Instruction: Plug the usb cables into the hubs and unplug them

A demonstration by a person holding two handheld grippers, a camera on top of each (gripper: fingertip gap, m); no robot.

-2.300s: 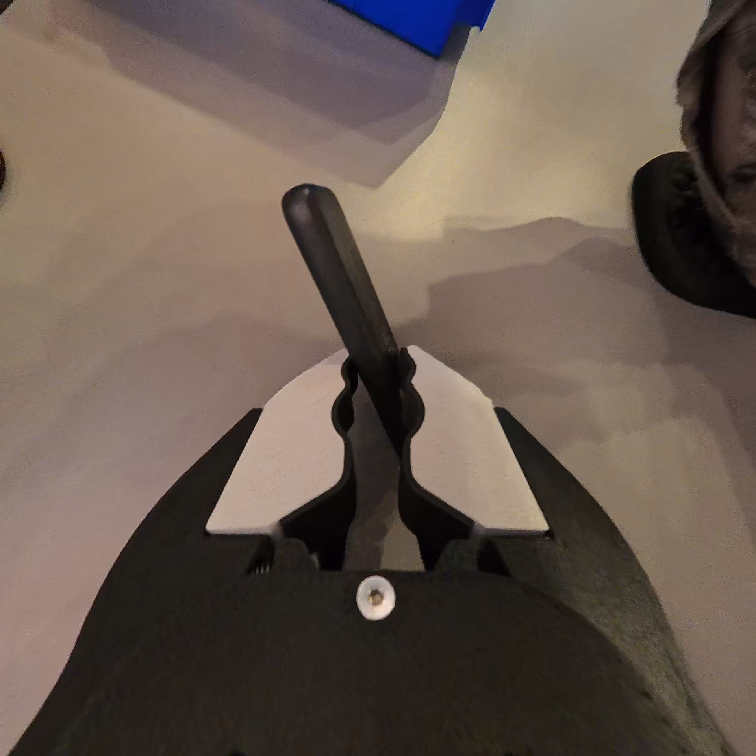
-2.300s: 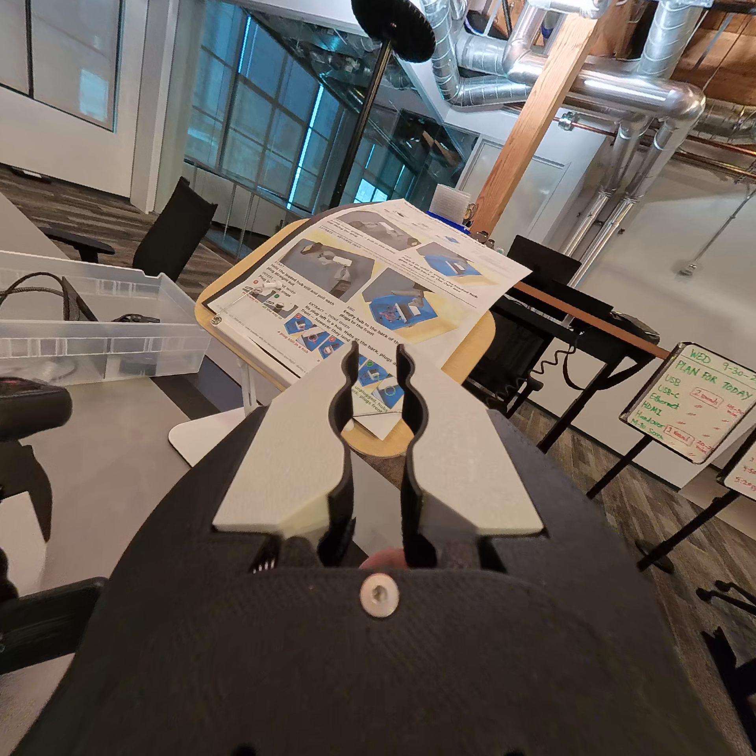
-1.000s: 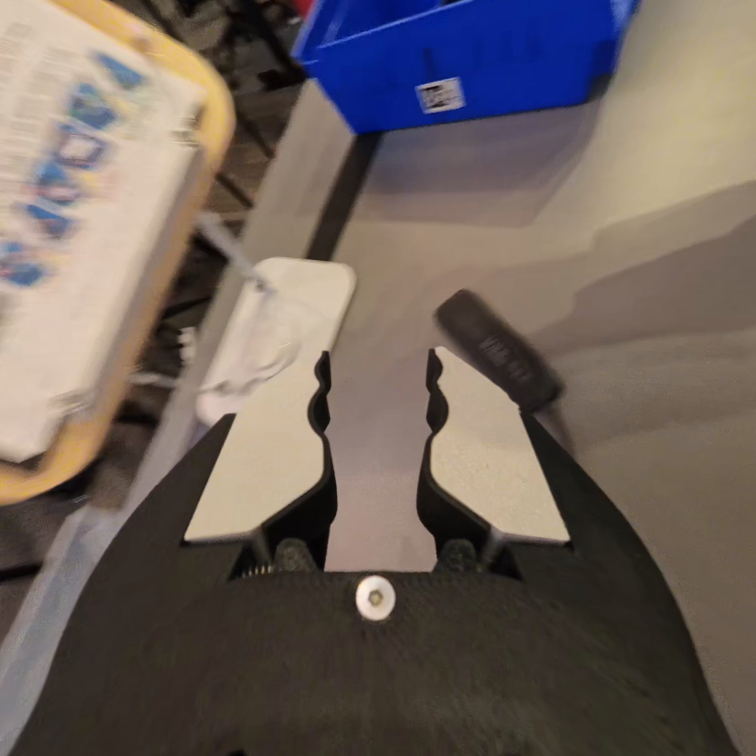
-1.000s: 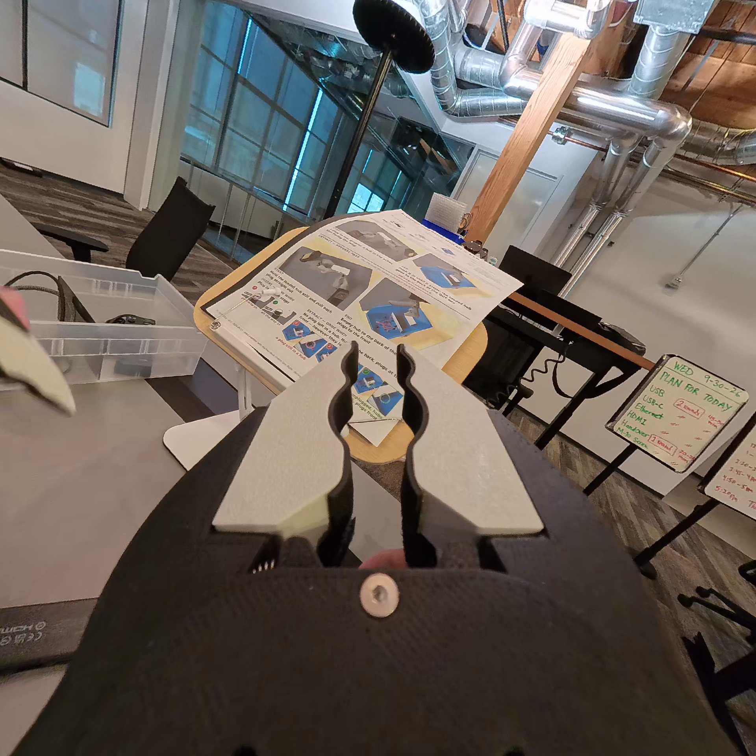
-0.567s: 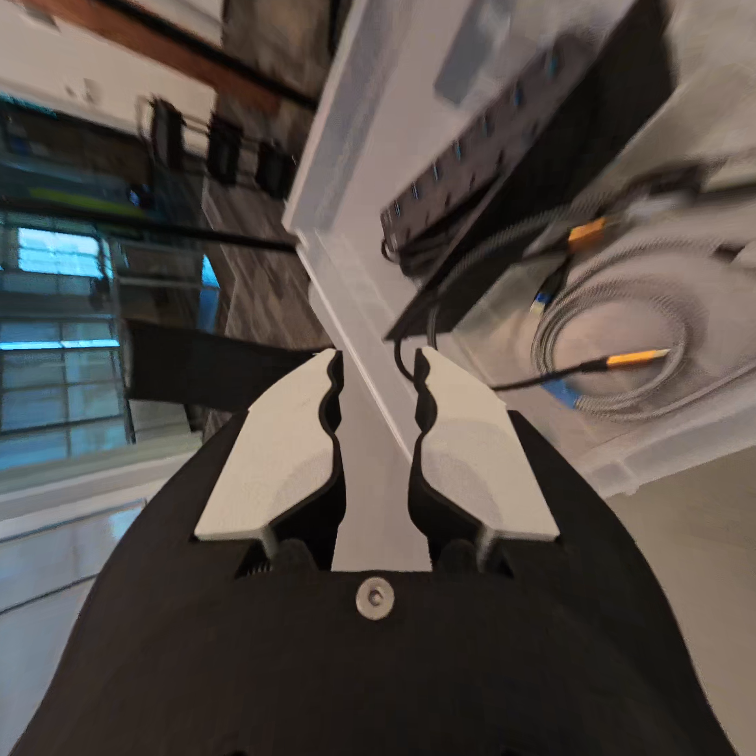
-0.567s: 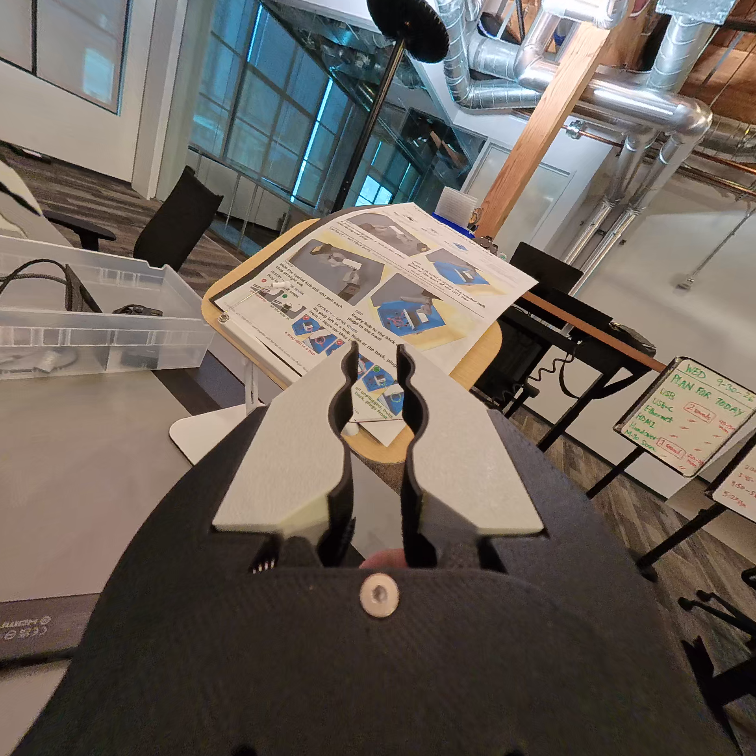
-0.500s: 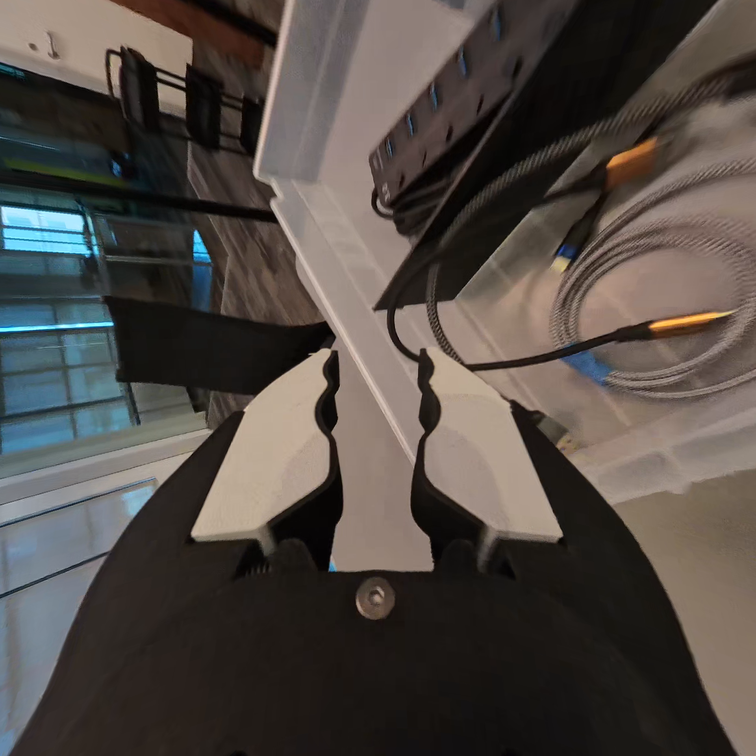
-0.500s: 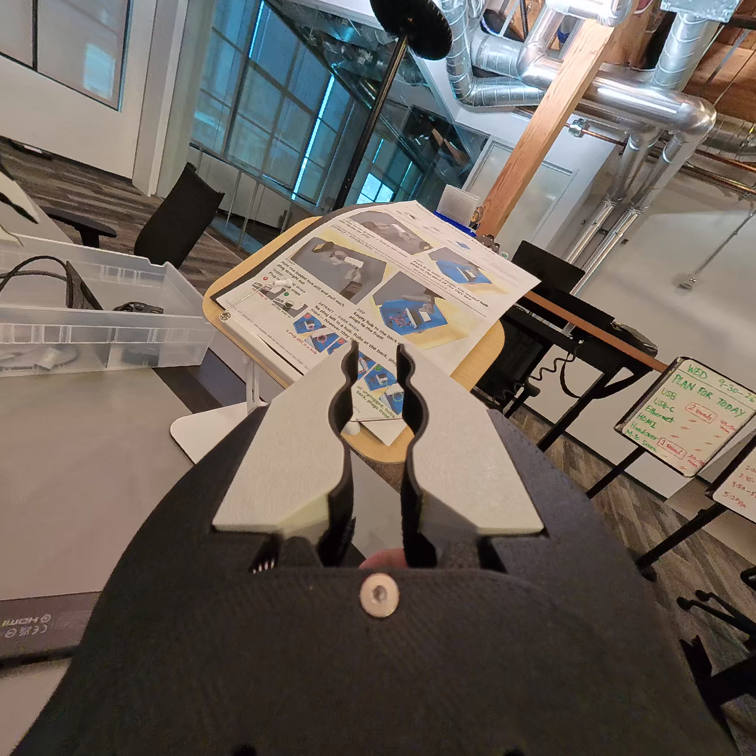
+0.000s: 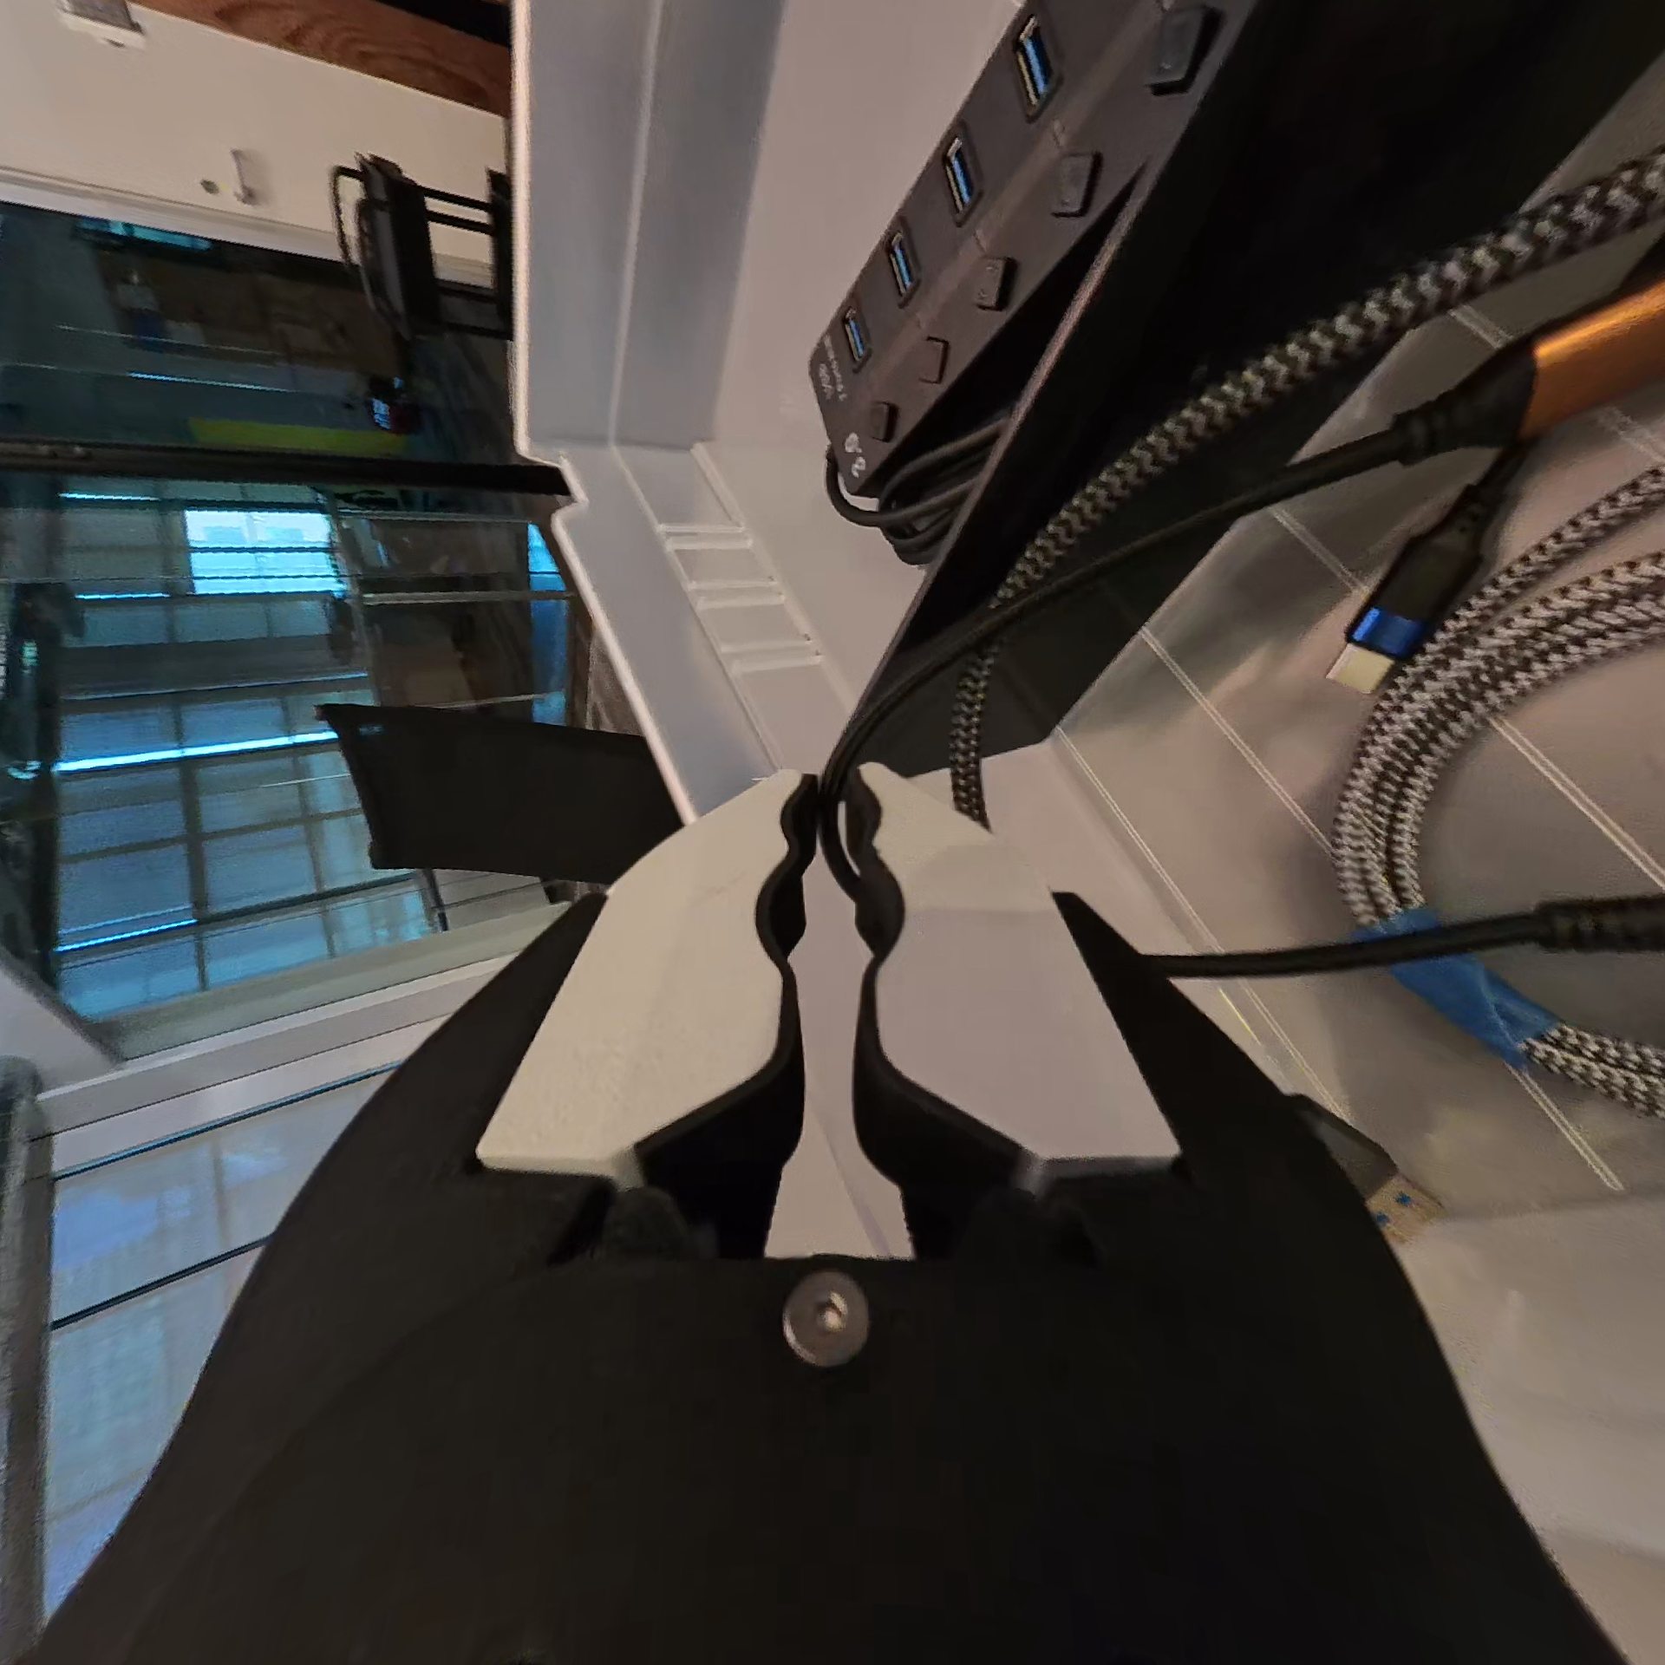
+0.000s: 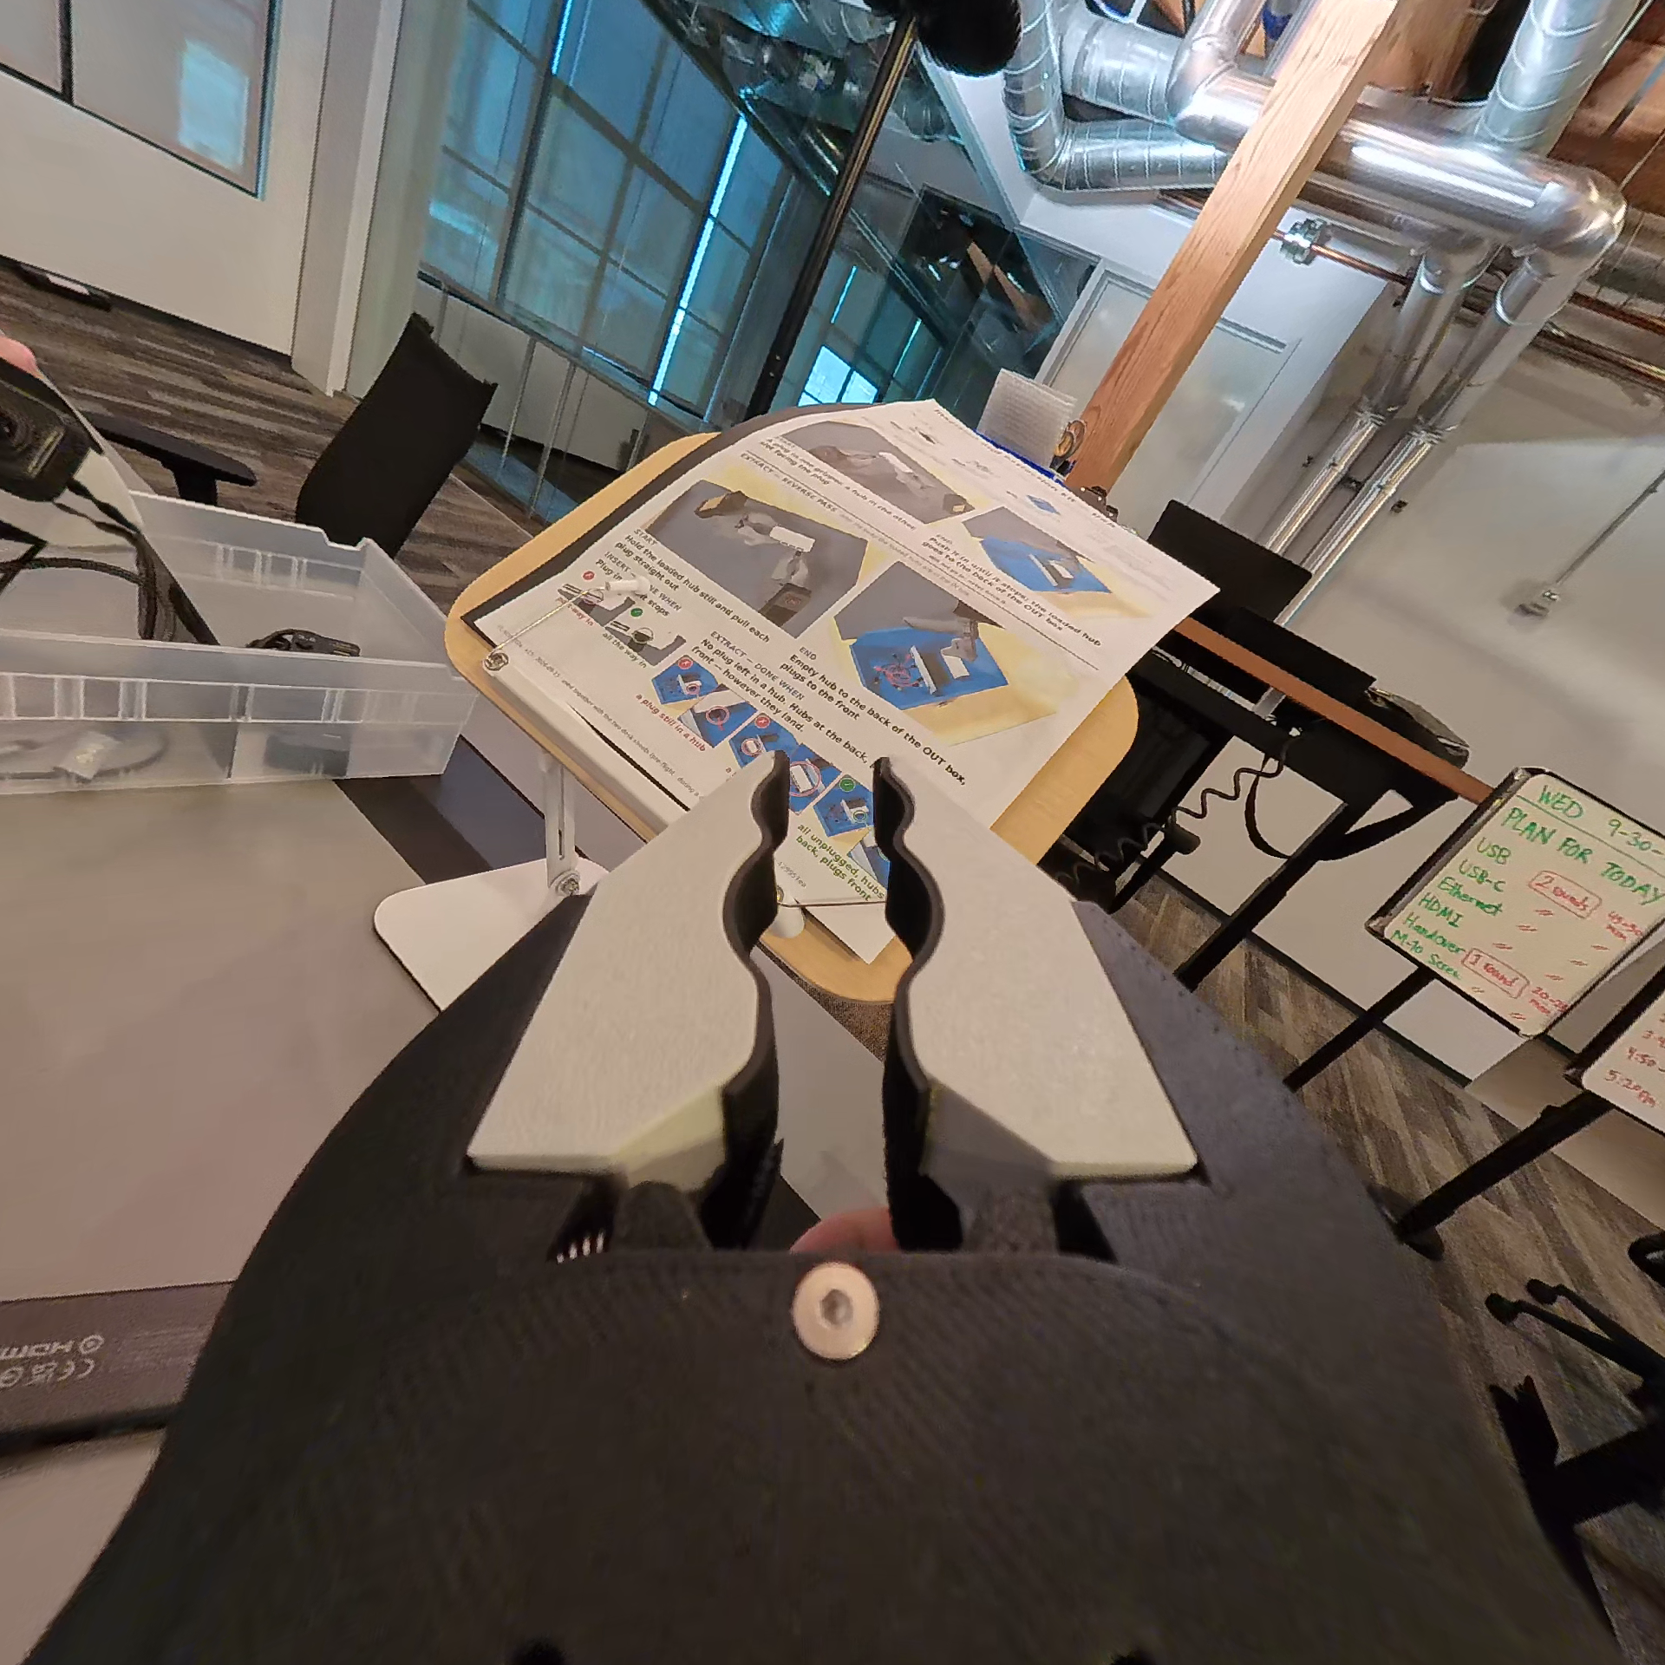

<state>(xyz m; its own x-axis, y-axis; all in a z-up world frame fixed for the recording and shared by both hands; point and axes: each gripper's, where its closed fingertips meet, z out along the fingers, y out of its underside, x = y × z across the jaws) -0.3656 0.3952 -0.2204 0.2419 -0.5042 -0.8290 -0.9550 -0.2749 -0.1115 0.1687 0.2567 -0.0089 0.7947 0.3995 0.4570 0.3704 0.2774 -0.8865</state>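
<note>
While its fingers were pinched nearly together on a thin black cable (image 9: pixel 1081 590), the left gripper (image 9: pixel 833 793) reached into the clear plastic bin (image 9: pixel 631 270), where a black multi-port USB hub (image 9: pixel 973 234) lay. The right gripper (image 10: pixel 827 777) hovered narrowly parted and empty above the grey table (image 10: pixel 180 991).

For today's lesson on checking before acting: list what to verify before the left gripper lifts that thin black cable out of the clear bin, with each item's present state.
1. Left gripper closed on thin black cable: ok.
2. Grip near a plug: not ok, mid-cable.
3. Cable clear of braided cable: not ok, they cross.
4. Hub ports empty: ok for those visible.
5. Right gripper free: ok, open and empty.
6. Cable's far plug loose: cannot tell.
</note>
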